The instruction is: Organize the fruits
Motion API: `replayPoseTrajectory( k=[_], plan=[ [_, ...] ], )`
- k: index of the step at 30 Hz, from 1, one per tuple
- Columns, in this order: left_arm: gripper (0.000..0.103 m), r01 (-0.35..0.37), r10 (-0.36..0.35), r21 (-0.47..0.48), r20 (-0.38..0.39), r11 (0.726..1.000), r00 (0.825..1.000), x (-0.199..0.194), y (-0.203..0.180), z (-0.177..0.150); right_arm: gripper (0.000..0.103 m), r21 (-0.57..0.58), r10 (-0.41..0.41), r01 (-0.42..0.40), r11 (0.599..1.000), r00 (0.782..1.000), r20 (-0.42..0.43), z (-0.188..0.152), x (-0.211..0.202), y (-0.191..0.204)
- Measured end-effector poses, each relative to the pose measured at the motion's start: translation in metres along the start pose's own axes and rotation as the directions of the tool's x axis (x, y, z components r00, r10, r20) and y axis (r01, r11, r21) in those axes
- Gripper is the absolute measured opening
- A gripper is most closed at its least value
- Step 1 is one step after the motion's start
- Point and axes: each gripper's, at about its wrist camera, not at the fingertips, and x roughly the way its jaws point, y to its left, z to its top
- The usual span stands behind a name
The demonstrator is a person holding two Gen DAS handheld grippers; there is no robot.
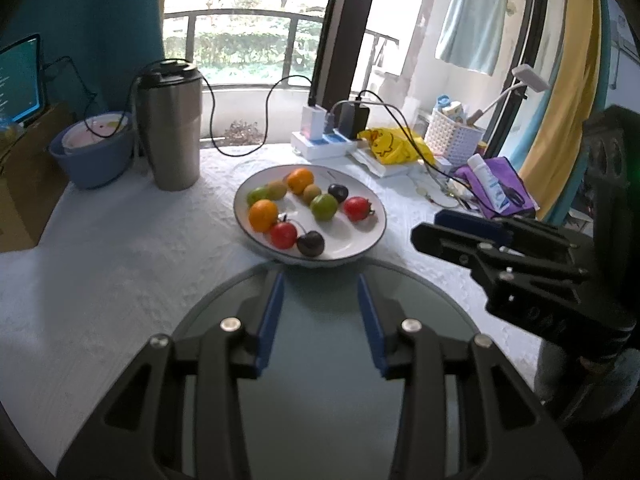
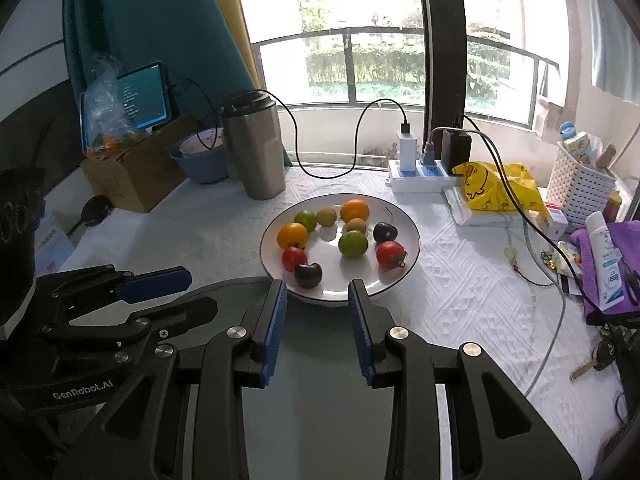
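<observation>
While both claws hover over the round glass pane at the near edge of the table, you hold nothing in either one. Your left claw is spread, its blue pads well apart with only glass between them. Your right claw is likewise spread and empty; in the left wrist view it appears off to the right side, beside the plate and not touching it.

The fruit lies on a white plate with a dark rim, resting on the white tablecloth directly ahead of both claws. The near rim of the plate sits just beyond the fingertips of your right claw.

Fruit positions, right wrist view:
- Dark plum: nearest the claw, just ahead of the left pad.
- Red tomato: touching that plum.
- Orange: behind the tomato.
- Green fruit: plate centre.
- Second red tomato: right side.
- Second dark plum: behind it.
- Second orange: far side.

A steel tumbler stands behind the plate on the left.
</observation>
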Motion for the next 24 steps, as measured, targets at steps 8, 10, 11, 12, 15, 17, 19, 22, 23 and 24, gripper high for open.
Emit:
replayPoseTrajectory(
  k=[8,10,11,12,15,17,19,22,23,24],
  plan=[
    [0.041,-0.010,0.010,-0.006,0.017,1.000,1.000,-0.024,0.002,-0.016,0.034,-0.009,-0.002,0.002,1.000,1.000,0.010,-0.012,-0.019,0.016],
    [0.042,-0.017,0.017,-0.008,0.022,1.000,1.000,-0.030,0.001,-0.021,0.034,-0.013,-0.002,0.002,1.000,1.000,0.012,-0.016,-0.024,0.020],
    [0.042,-0.021,0.021,-0.007,0.024,1.000,0.999,-0.033,0.001,-0.023,0.034,-0.015,-0.003,0.003,1.000,1.000,0.013,-0.018,-0.026,0.021],
    [0.043,-0.026,0.027,-0.007,0.027,1.000,0.999,-0.036,0.001,-0.025,0.034,-0.016,-0.004,0.004,1.000,1.000,0.015,-0.019,-0.029,0.023],
    [0.046,-0.046,0.046,-0.004,0.044,0.999,0.998,-0.047,-0.001,-0.031,0.034,-0.017,-0.010,0.011,1.000,1.000,0.022,-0.024,-0.038,0.026],
    [0.057,-0.052,0.052,0.001,0.056,0.999,0.997,-0.056,-0.002,-0.035,0.034,-0.019,-0.017,0.018,1.000,0.999,0.030,-0.028,-0.046,0.028],
    [0.073,-0.052,0.052,0.001,0.069,0.999,0.996,-0.065,-0.003,-0.038,0.034,-0.018,-0.026,0.027,0.999,0.999,0.038,-0.031,-0.055,0.030],
    [0.079,-0.072,0.071,0.006,0.096,0.997,0.993,-0.081,-0.005,-0.041,0.034,-0.015,-0.041,0.042,0.999,0.998,0.051,-0.035,-0.067,0.032],
    [0.081,-0.083,0.081,0.010,0.107,0.997,0.991,-0.086,-0.006,-0.042,0.034,-0.013,-0.046,0.047,0.999,0.997,0.056,-0.036,-0.072,0.033],
    [0.083,-0.091,0.089,0.014,0.117,0.996,0.989,-0.091,-0.007,-0.042,0.034,-0.012,-0.050,0.050,0.999,0.997,0.060,-0.036,-0.075,0.033]
  ],
)
